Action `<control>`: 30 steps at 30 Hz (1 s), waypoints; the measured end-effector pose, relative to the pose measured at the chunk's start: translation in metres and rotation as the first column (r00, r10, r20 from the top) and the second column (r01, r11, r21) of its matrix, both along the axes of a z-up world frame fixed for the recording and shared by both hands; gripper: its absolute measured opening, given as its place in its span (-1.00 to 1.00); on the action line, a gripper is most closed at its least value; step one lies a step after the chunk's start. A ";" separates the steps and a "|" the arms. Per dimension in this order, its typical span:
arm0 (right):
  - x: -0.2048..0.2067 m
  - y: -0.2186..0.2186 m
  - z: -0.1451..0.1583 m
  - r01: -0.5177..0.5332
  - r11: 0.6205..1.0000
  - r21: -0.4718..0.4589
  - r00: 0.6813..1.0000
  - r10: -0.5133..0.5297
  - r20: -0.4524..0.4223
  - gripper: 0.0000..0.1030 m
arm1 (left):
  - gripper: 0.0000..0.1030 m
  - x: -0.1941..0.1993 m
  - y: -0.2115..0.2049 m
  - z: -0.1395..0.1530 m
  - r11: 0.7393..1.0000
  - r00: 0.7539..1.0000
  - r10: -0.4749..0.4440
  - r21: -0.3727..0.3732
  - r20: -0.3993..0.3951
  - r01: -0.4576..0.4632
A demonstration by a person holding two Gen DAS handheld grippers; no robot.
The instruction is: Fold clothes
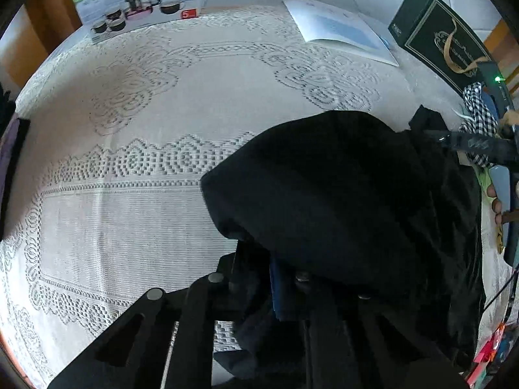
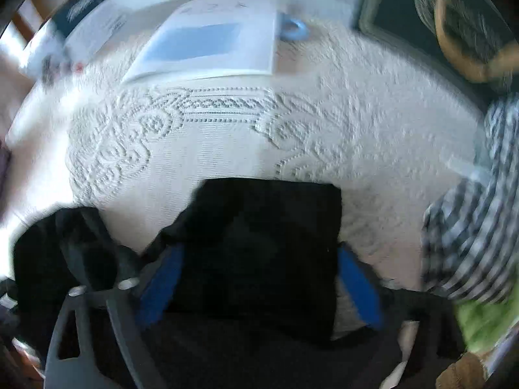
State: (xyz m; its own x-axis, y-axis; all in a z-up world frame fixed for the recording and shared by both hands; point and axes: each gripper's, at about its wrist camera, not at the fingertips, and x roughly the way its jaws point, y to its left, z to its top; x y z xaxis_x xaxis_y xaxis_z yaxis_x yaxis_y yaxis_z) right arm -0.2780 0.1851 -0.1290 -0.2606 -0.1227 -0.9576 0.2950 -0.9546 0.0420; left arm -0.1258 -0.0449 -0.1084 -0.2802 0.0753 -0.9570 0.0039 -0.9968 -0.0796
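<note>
Left wrist view: we see the black garment (image 1: 340, 194) bunched, hiding the left tongs (image 1: 285, 288) clamped on it. Right tongs (image 2: 259, 278) stand apart, blurred.

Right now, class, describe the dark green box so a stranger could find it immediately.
Start at the white lace tablecloth covering the table and follow it to its far right corner. Past the white booklet with a blue rectangle stands the dark green box; it alone carries a gold ribbon design and thin gold border.

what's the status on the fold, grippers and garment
Left gripper shut on black garment. Right gripper open, garment between its fingers. Checked cloth close at right.
</note>
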 end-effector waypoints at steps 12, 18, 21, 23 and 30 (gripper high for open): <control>0.087 0.124 0.163 0.145 0.931 -0.335 0.934 -0.241 -0.266 -0.89 | -0.75 0.034 -0.044 0.149 1.000 0.952 0.008 -0.013 -0.305 -0.012; 0.163 0.172 0.146 0.256 0.945 -0.204 0.936 -0.295 -0.193 -0.89 | -0.10 0.084 -0.017 0.143 0.985 0.962 -0.152 0.047 -0.227 0.167; 0.190 0.202 0.109 0.337 0.928 -0.155 0.932 -0.352 -0.082 -0.89 | -0.02 0.095 -0.033 0.121 0.993 0.978 -0.113 0.024 -0.174 0.119; 0.203 0.210 0.088 0.359 0.923 -0.135 0.930 -0.366 -0.029 -0.89 | -0.02 0.092 -0.044 0.105 0.998 0.988 -0.066 0.004 -0.139 0.068; 0.219 0.215 0.059 0.391 0.913 -0.118 0.920 -0.391 0.028 -0.85 | -0.02 0.063 -0.042 0.067 0.997 0.995 -0.060 0.053 -0.084 0.064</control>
